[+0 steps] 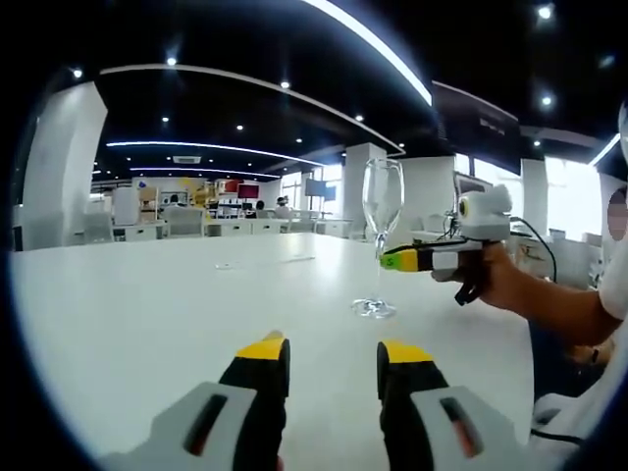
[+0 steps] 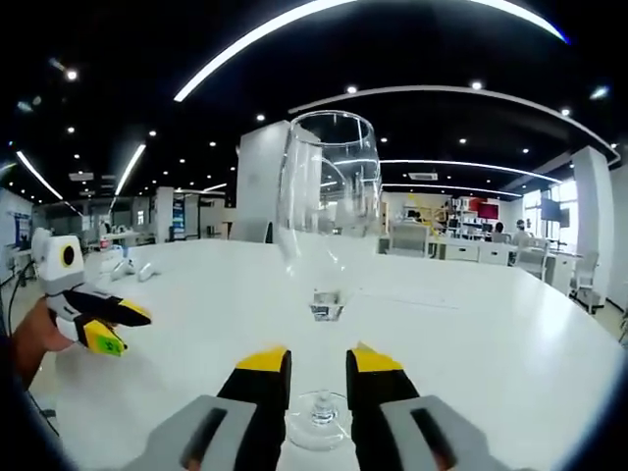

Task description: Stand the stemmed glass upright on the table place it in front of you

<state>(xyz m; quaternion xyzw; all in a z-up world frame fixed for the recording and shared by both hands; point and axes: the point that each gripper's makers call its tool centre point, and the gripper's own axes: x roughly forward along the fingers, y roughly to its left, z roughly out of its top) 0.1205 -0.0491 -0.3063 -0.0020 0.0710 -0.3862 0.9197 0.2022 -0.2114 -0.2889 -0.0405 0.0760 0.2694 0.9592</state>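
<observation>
Stemmed glass (image 2: 327, 285) upright on white table (image 1: 147, 324), right gripper (image 2: 319, 368) jaws clenched on its stem. Left gripper (image 1: 334, 355) released, well apart from glass; bare tabletop beyond, far edge distant.

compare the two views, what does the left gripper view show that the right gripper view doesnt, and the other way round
Left gripper view alone: the left gripper, jaws open over bare table, and a side look at the right gripper at the stem of the stemmed glass, with the hand that holds it.

Right gripper view alone: a close look along the right gripper, its jaws on either side of the stem above the foot, and the left gripper seen from outside.

Both: the glass standing upright on the white table, and the open office behind.
</observation>
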